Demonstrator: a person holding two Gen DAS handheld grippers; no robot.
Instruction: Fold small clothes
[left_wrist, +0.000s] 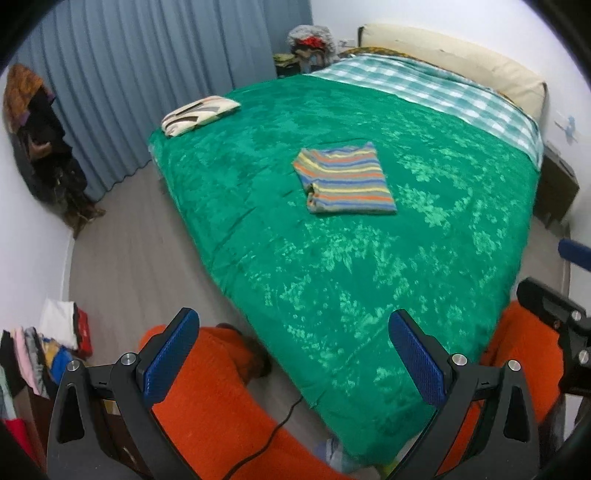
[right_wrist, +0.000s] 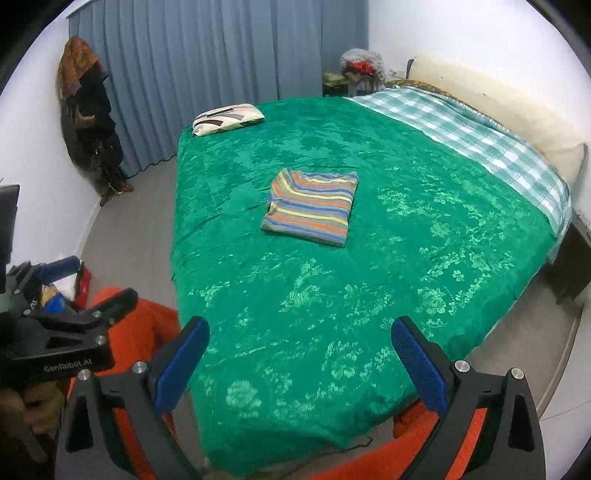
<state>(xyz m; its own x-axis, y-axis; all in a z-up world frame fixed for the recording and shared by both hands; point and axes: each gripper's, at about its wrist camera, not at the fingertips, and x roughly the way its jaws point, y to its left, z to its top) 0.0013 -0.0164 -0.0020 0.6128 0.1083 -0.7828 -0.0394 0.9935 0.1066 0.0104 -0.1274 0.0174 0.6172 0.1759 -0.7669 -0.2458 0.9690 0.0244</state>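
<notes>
Overall, one bed (left_wrist: 369, 280) fills both views, covered by a green bedspread (right_wrist: 369, 295) with a checked sheet (left_wrist: 443, 88) at the head end. One pillow (left_wrist: 199, 114) lies at the far left corner. One folded striped shirt (left_wrist: 345, 177) rests near the bed's middle, well apart from both grippers; its long axis runs from the near end toward the head end, stripes crosswise. Both the left gripper (left_wrist: 295, 362) and the right gripper (right_wrist: 299, 369) hover over the near end, jaws spread wide, holding nothing. Seen from the right wrist, the left gripper's body reads "GenRobot.AI".
</notes>
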